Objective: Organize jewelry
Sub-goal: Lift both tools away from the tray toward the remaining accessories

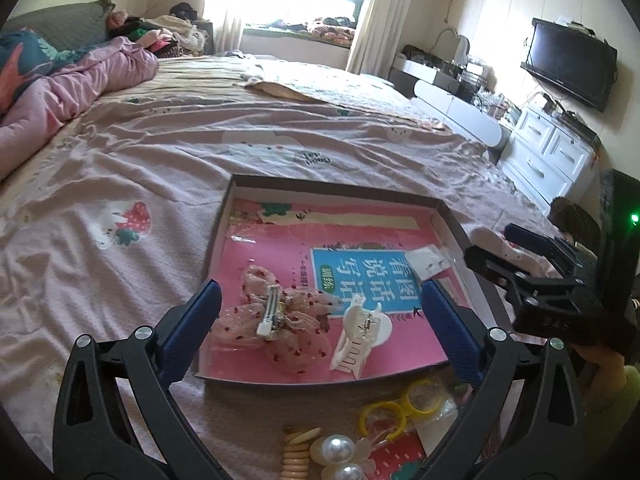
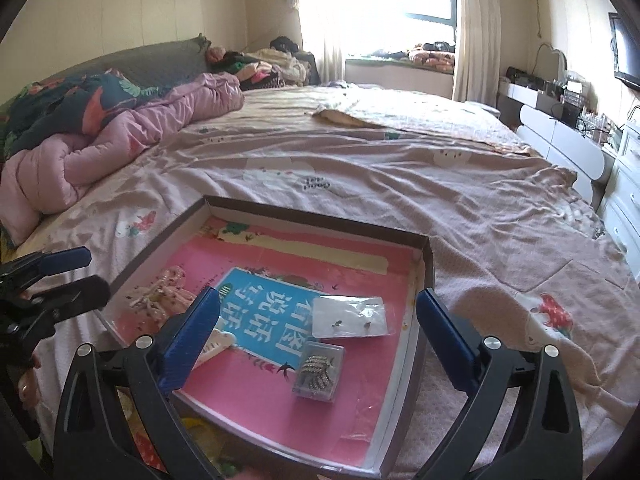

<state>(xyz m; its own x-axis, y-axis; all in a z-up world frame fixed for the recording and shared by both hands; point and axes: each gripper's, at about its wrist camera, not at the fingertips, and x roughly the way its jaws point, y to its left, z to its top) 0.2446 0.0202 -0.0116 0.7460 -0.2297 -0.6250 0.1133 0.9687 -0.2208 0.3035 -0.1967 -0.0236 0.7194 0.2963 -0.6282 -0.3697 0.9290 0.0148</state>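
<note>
**A:** What have I got under the left gripper [image 1: 320, 304]?

**B:** From my left wrist view, its fingers [image 1: 198, 328] are spread wide with nothing between them, hovering over the near-left part of the shallow box [image 1: 340, 190] that lies on the bed [image 1: 160, 152]. Directly between the fingers I see the sheer pink bow clip [image 1: 276, 316], its metal clasp facing up, and just to its right the white claw clip [image 1: 356, 336], touching or nearly touching the bow's edge. Both sit on the pink book cover [image 1: 280, 236] lining the box.

**A:** And outside the box?

**B:** On the bed just in front of the near wall: yellow rings [image 1: 400, 408], a stack of beige discs [image 1: 298, 454] and a pearl piece [image 1: 340, 456].

**A:** The right gripper [image 2: 318, 332]?

**B:** I see its fingers [image 2: 444, 340] equally wide, also empty, above the near-right part of the box [image 2: 428, 264]. Between them lie a clear packet of small stud earrings [image 2: 350, 316] and, nearer to me, a small clear case [image 2: 320, 372] holding something sparkly; the two are close but I can't tell if they touch. The bow clip [image 2: 160, 292] shows at the left of the box here.

**A:** Can each gripper see the other?

**B:** Yes, the right gripper [image 1: 532, 248] appears at the right edge of my left view, beside the box's right wall.
</note>
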